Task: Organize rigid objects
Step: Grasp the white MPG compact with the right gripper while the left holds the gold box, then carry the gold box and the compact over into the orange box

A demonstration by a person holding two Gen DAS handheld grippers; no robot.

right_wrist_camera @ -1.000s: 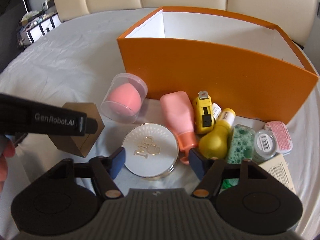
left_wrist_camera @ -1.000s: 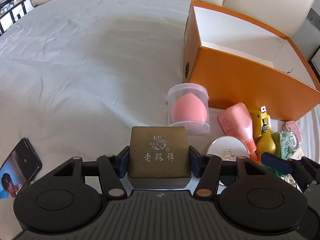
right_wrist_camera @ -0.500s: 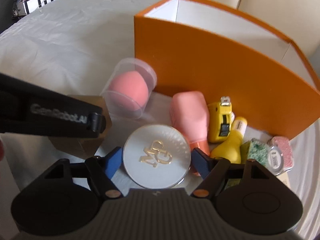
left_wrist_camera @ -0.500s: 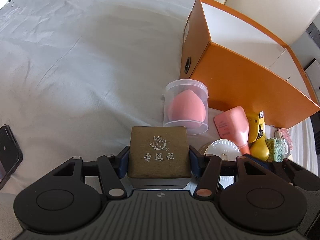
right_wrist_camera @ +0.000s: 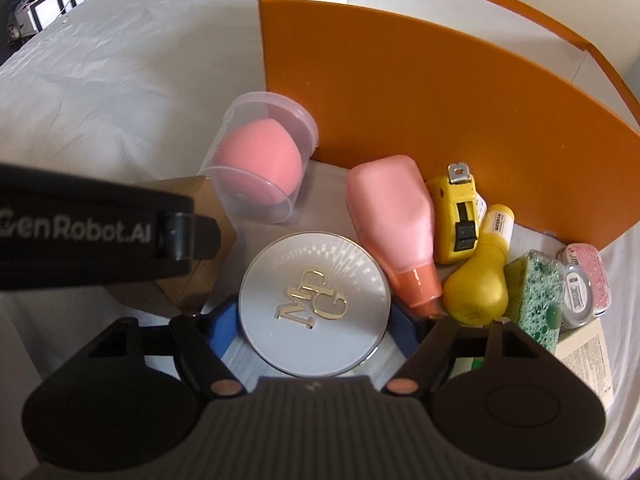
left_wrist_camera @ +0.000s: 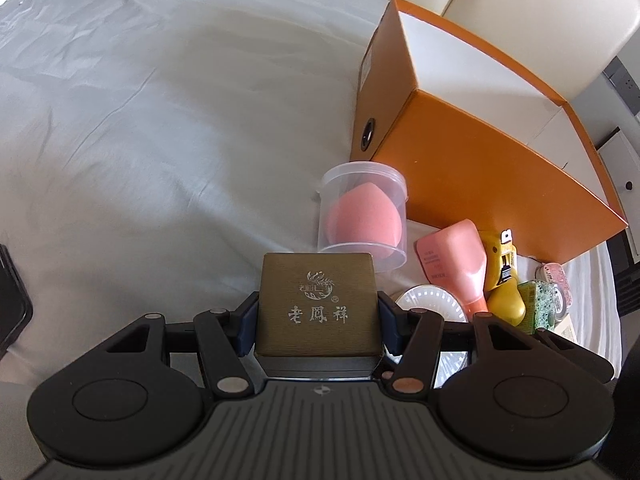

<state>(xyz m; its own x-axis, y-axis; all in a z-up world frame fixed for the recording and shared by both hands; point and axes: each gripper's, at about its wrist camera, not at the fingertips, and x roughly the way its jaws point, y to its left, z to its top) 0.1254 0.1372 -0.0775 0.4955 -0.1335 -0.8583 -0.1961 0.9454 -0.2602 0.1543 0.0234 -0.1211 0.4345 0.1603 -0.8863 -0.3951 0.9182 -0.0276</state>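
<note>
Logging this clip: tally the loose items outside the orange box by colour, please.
Pink: 3, sponge in clear tub, tube, tin
Yellow: 2, tape measure, bottle
Gold: 1, box
Silver: 1, compact
Green: 1, sponge
Total: 8

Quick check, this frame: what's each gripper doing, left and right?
Left gripper: closed on the gold jewellery box.
Right gripper: fingers on both sides of the round silver compact; firm grip cannot be told.
</note>
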